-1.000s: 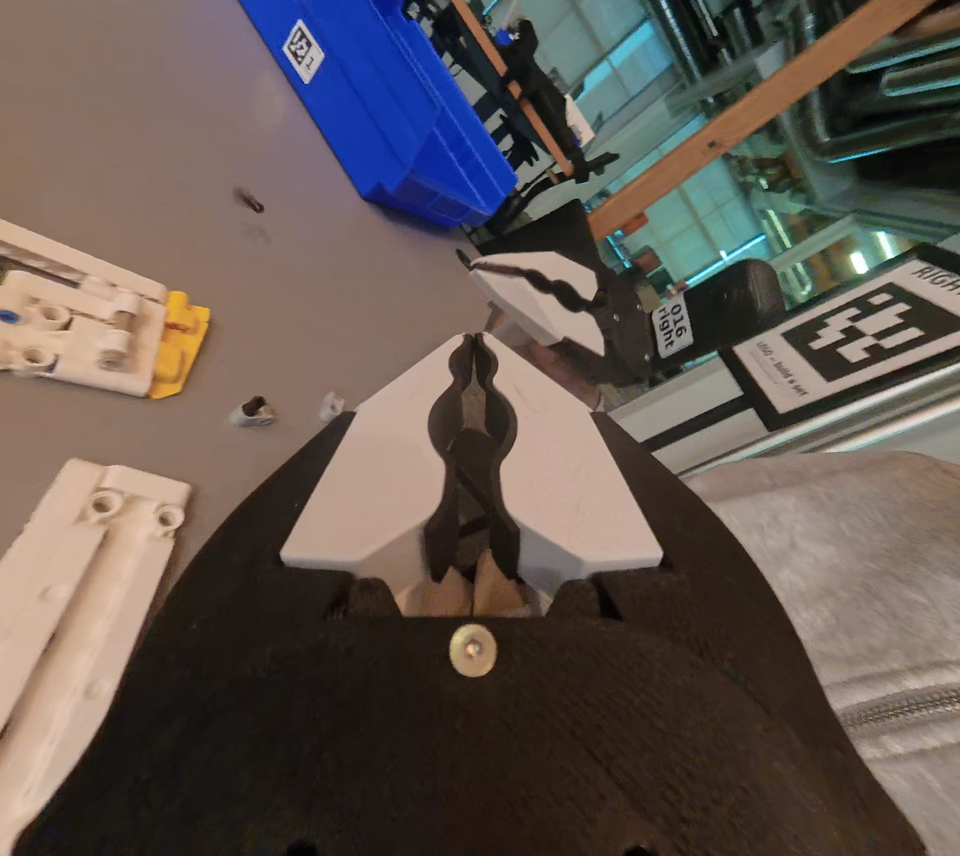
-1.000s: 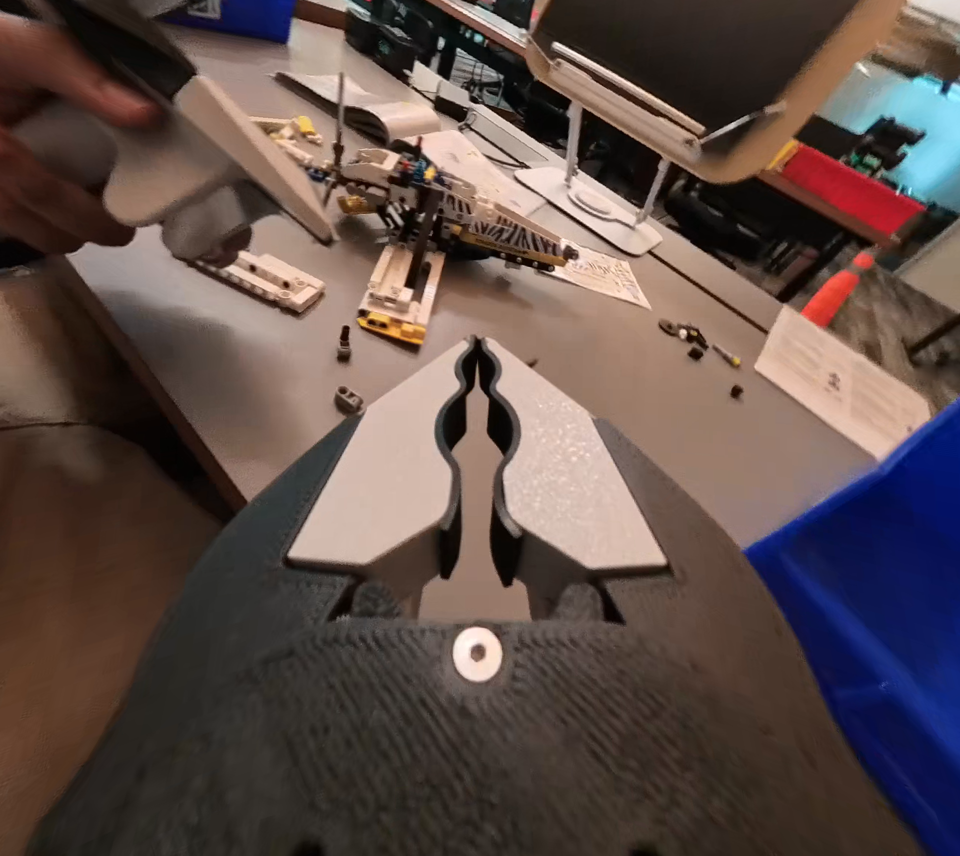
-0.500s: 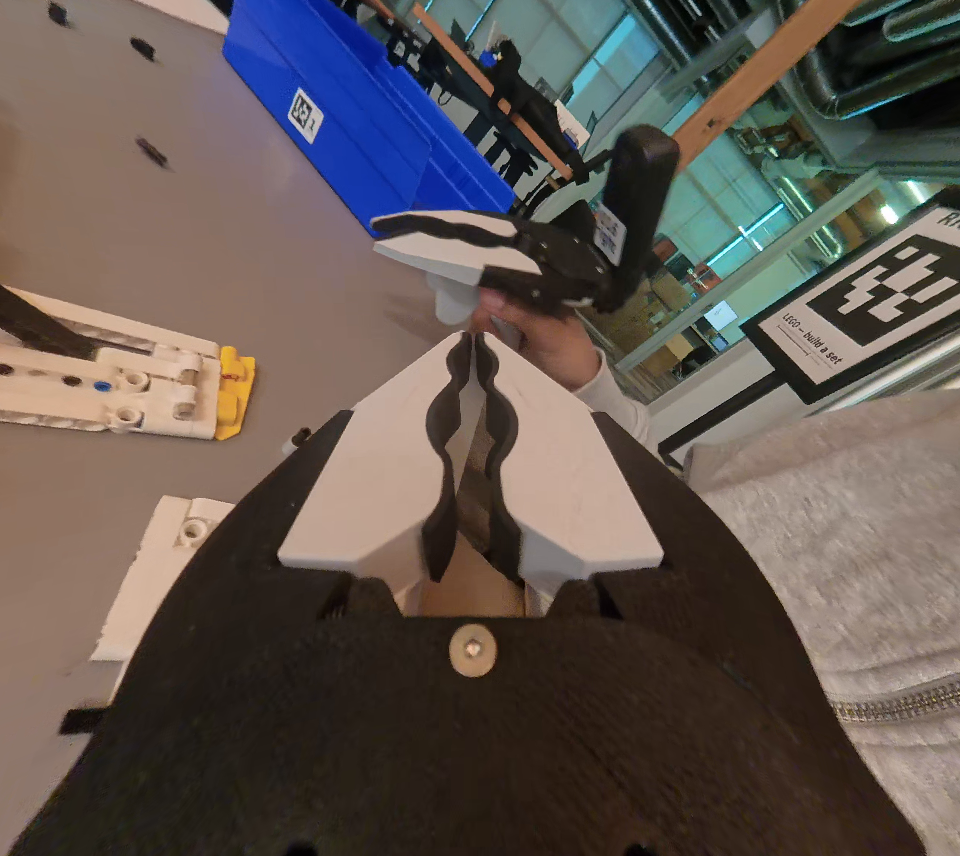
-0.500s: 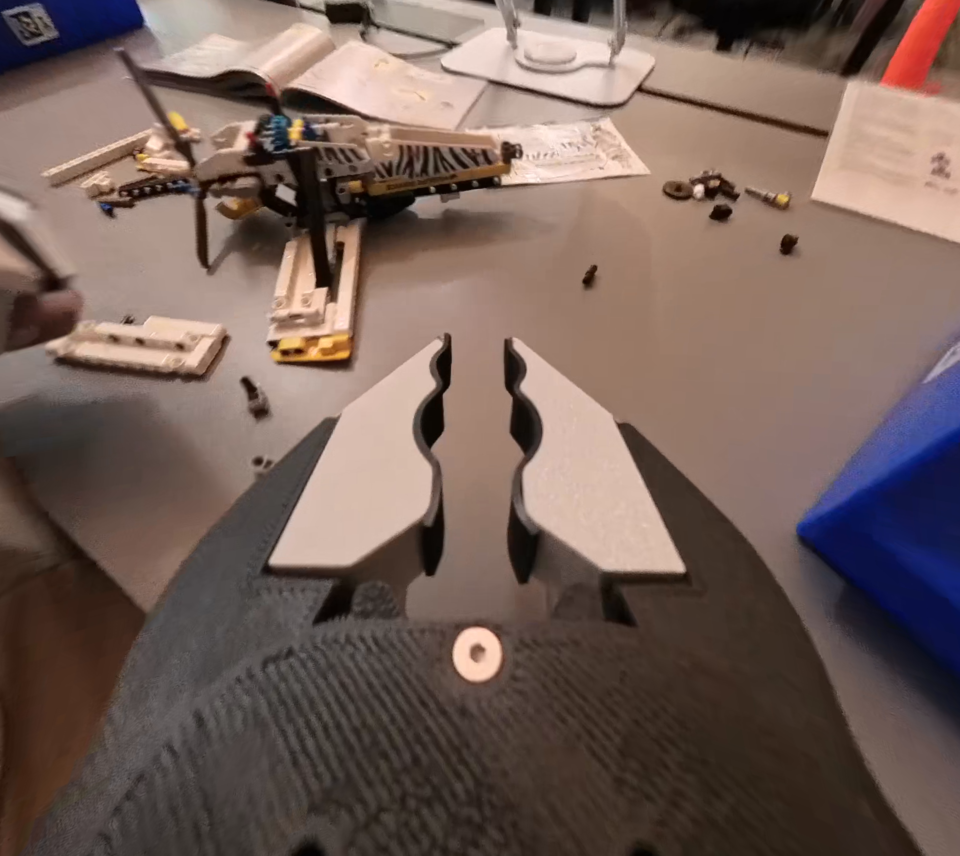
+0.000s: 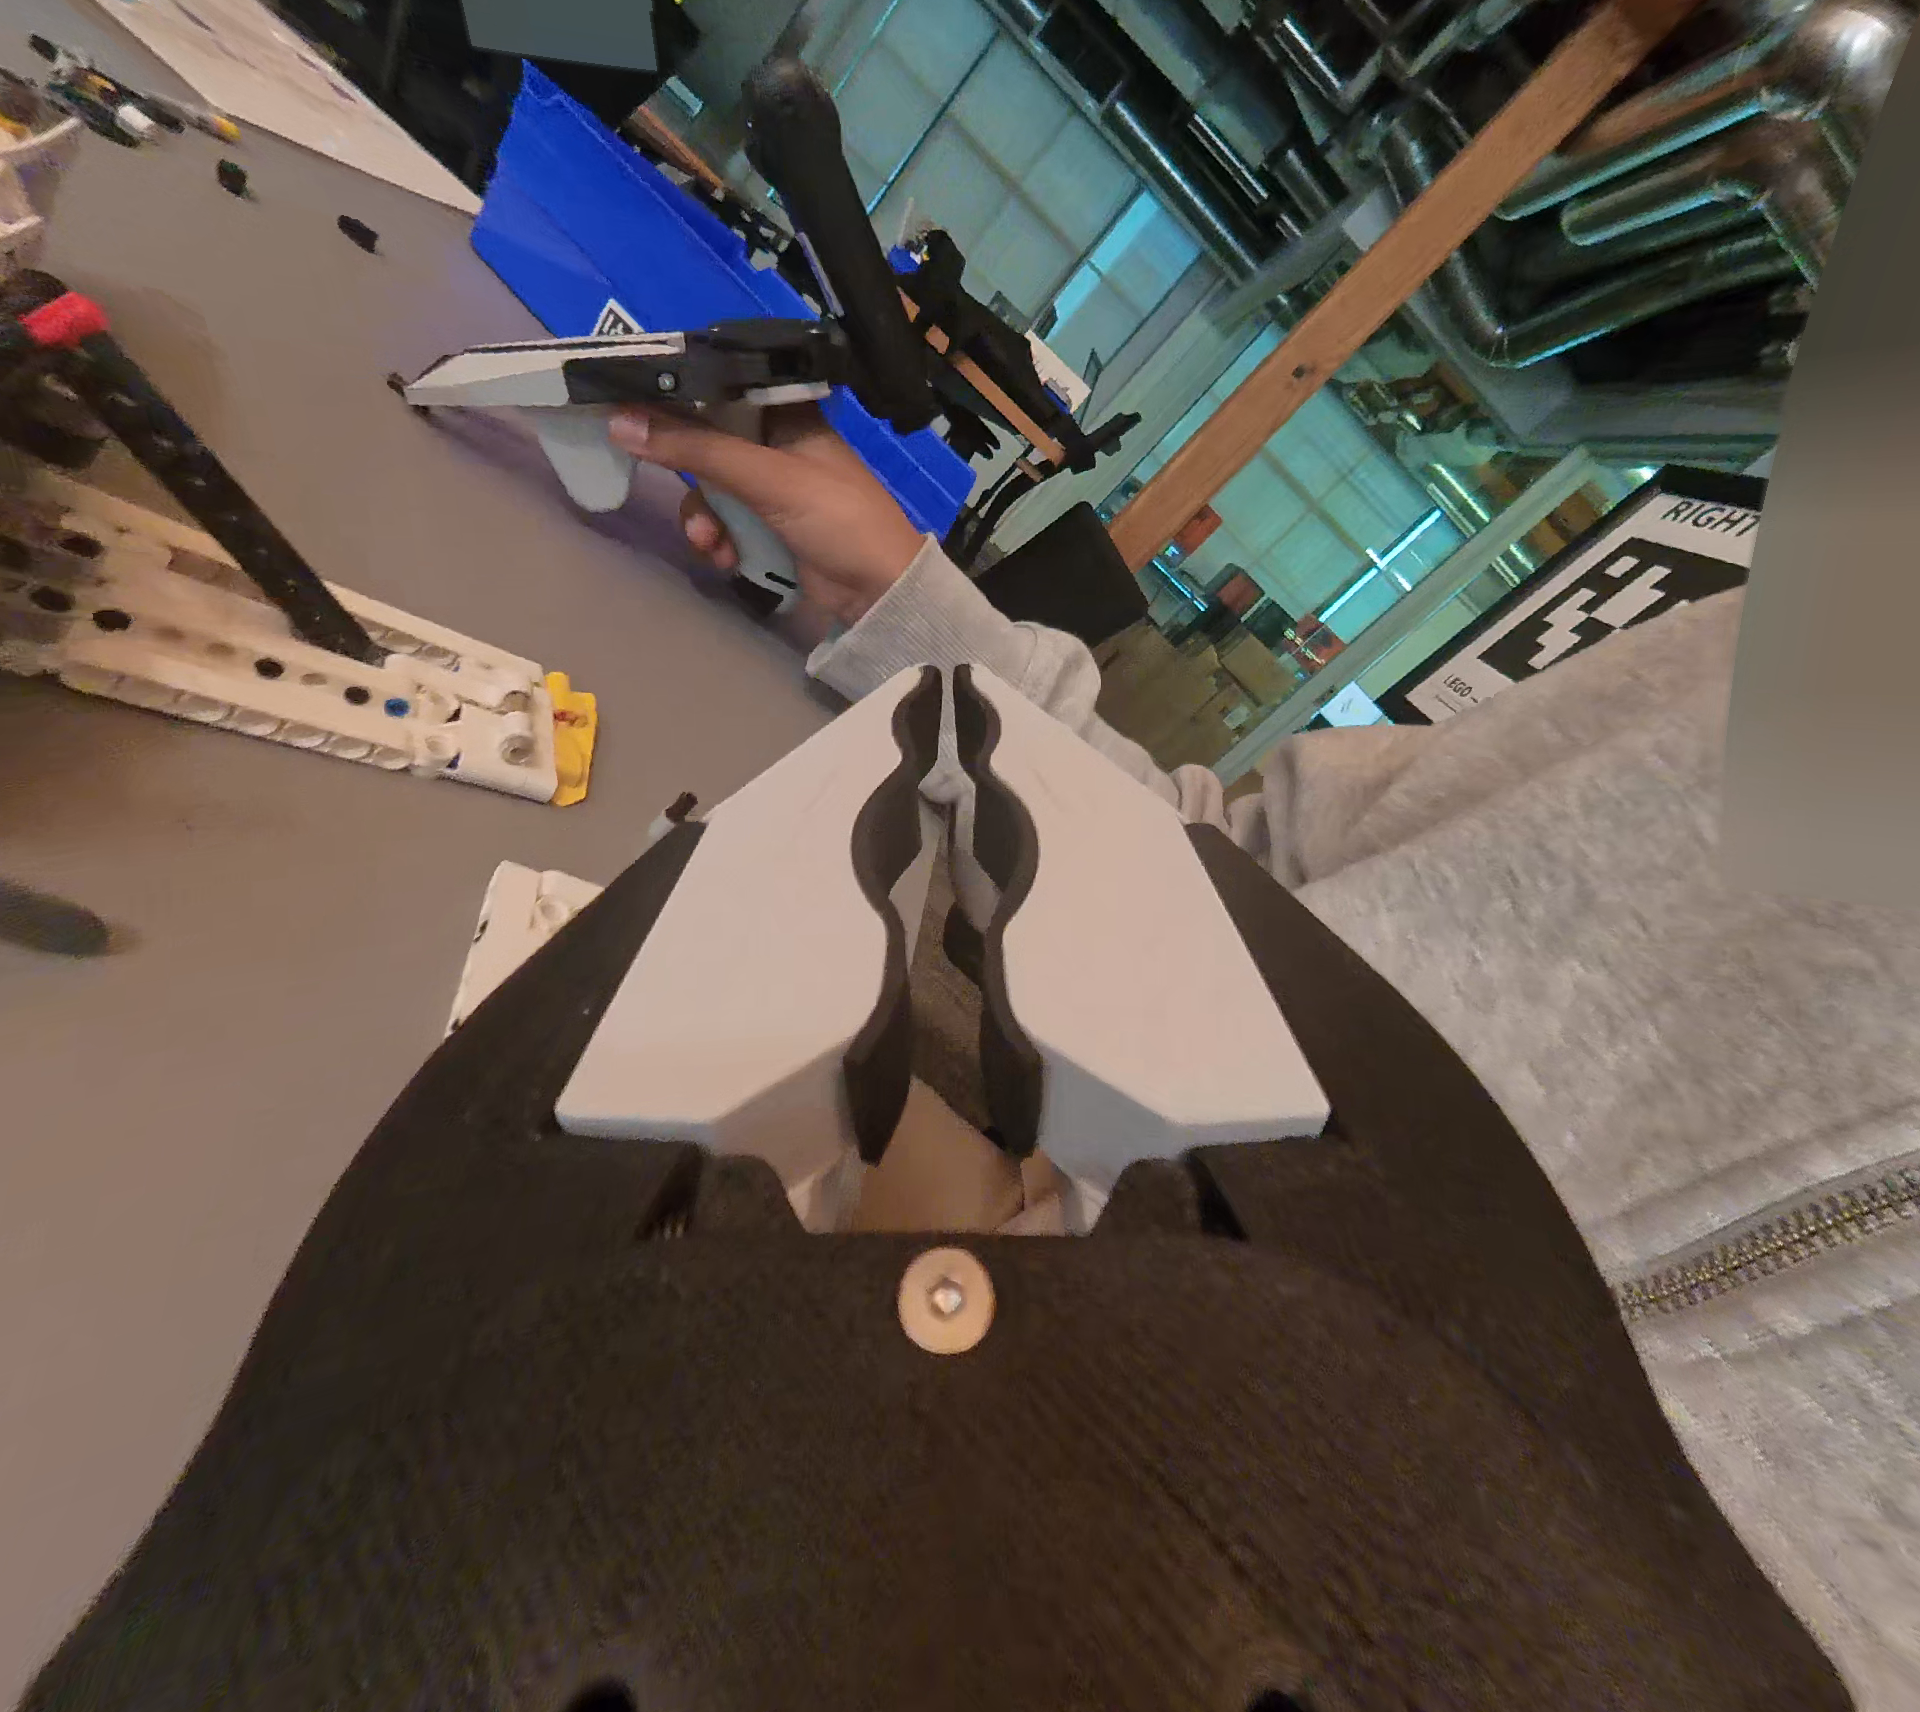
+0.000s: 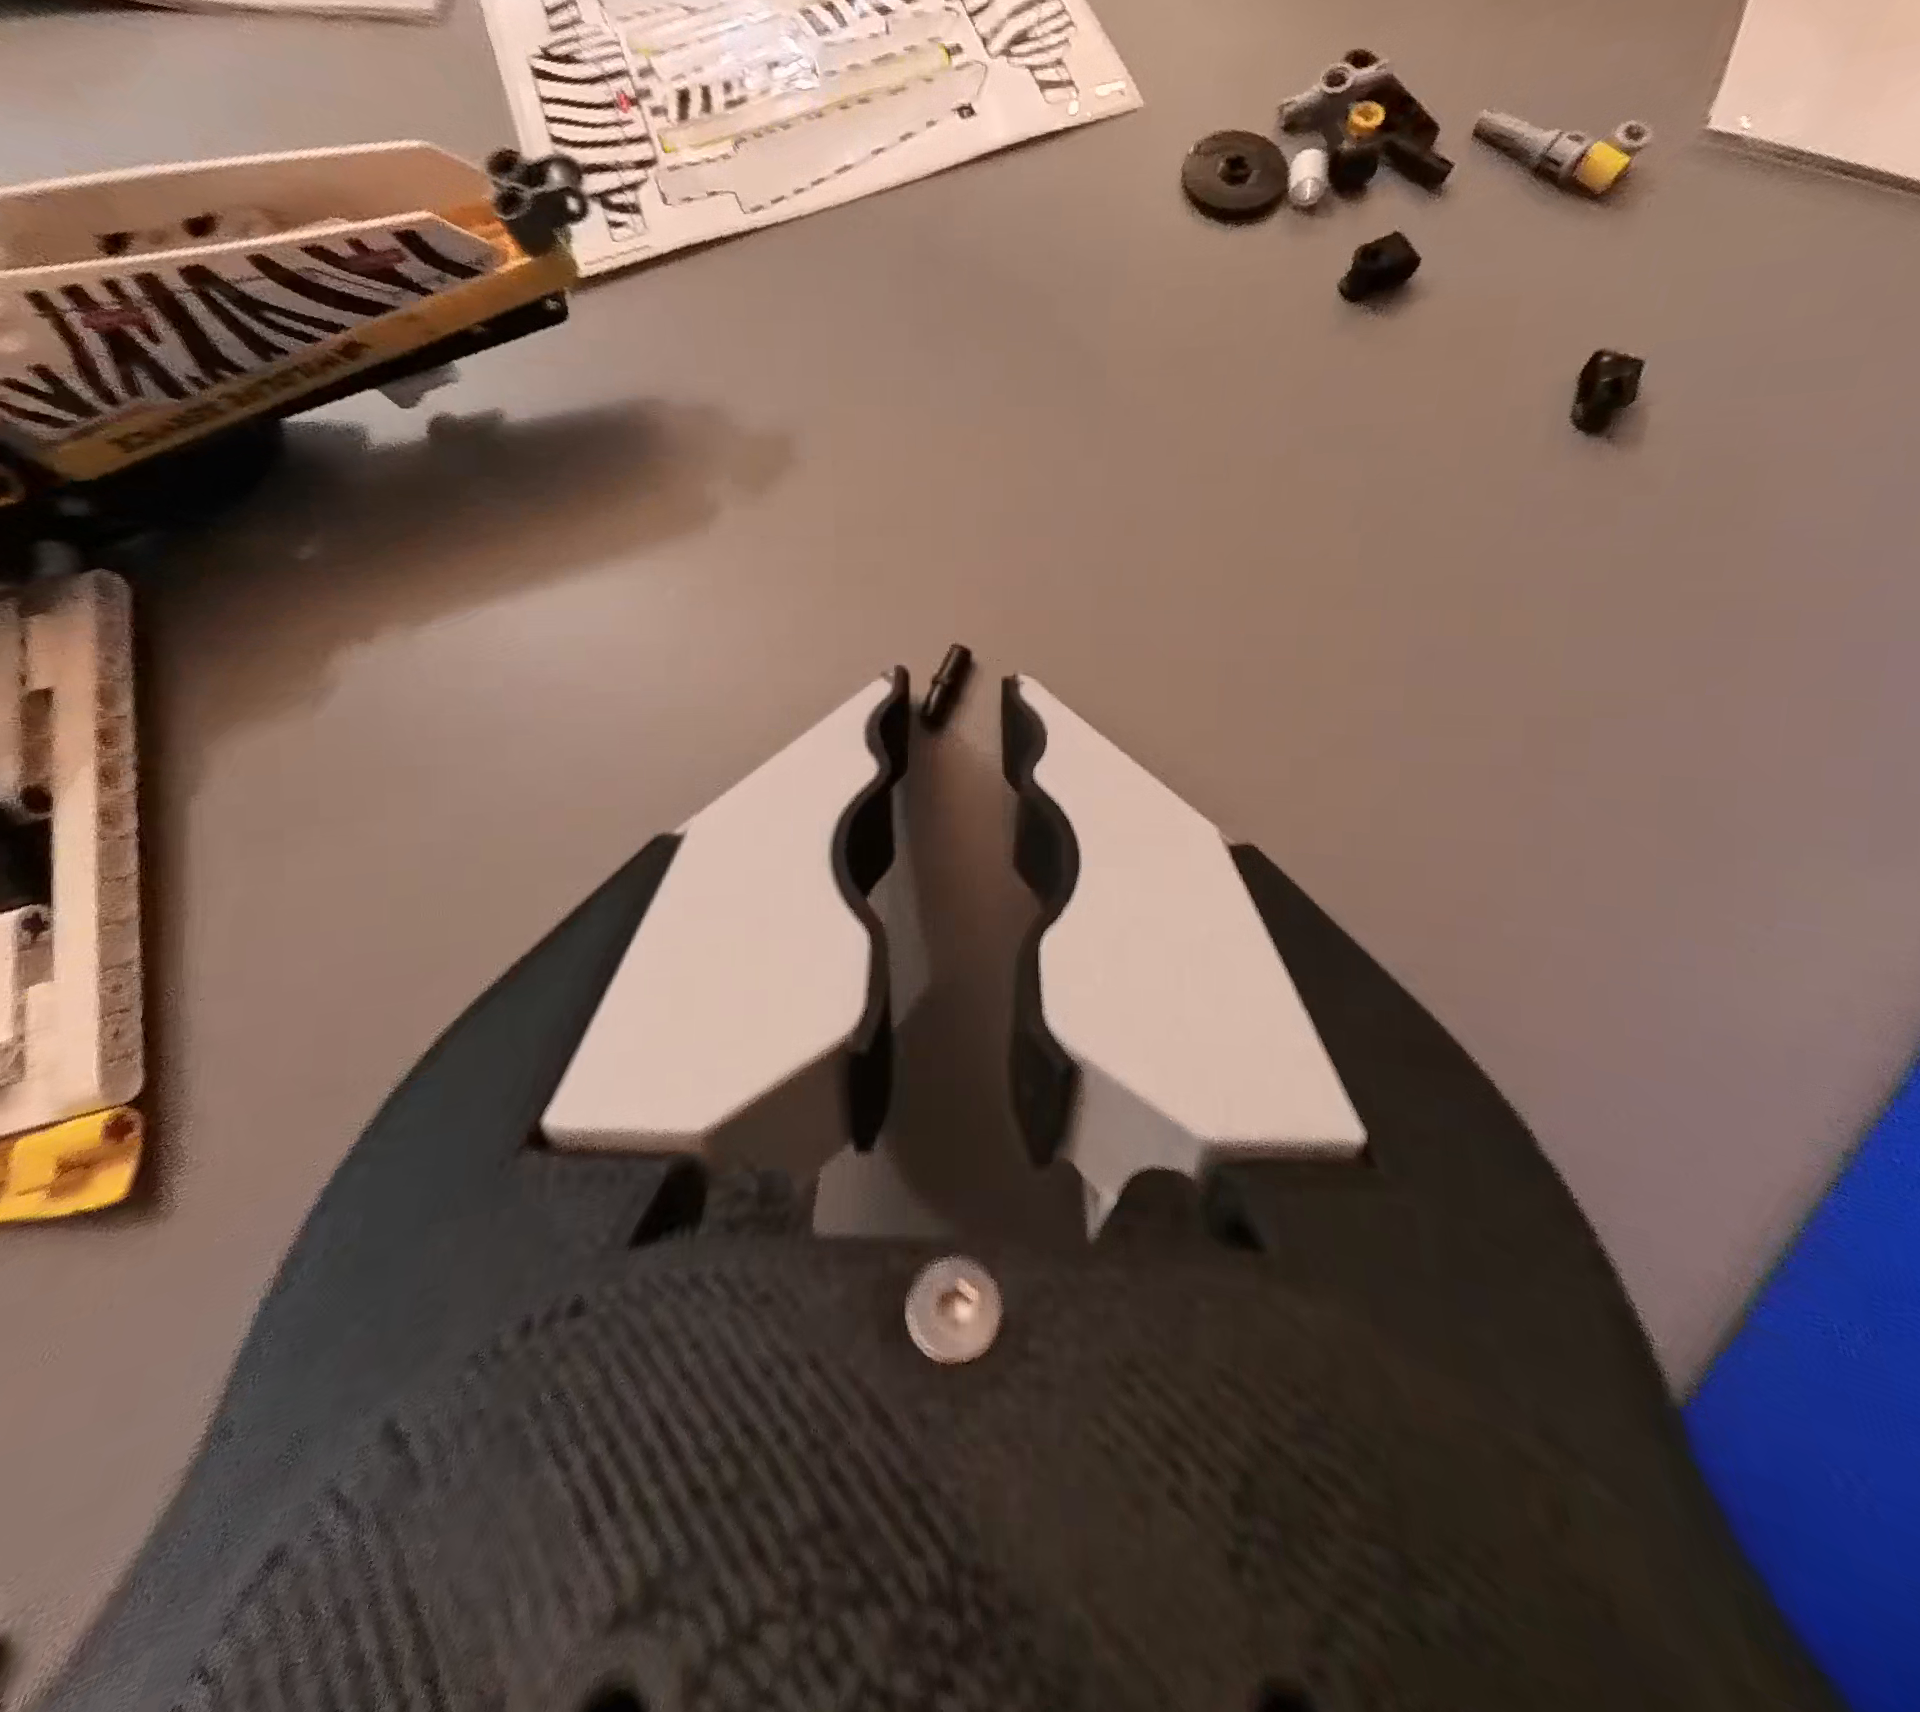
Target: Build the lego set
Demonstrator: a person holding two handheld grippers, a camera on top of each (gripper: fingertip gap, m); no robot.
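lego model (image 6: 239,301), zebra-striped, lying on grey surface (image 6: 1143,519) at left, white float (image 6: 73,841) beside it. small black pin (image 6: 943,683) on surface just ahead of right tongs (image 6: 951,686), tips apart and empty. loose parts (image 6: 1351,135) farther off, sticker sheet (image 6: 800,52) near model's tail. left tongs (image 5: 948,675) nearly together, gripping nothing, off surface's edge. blue bin (image 5: 644,260) beyond right tongs.
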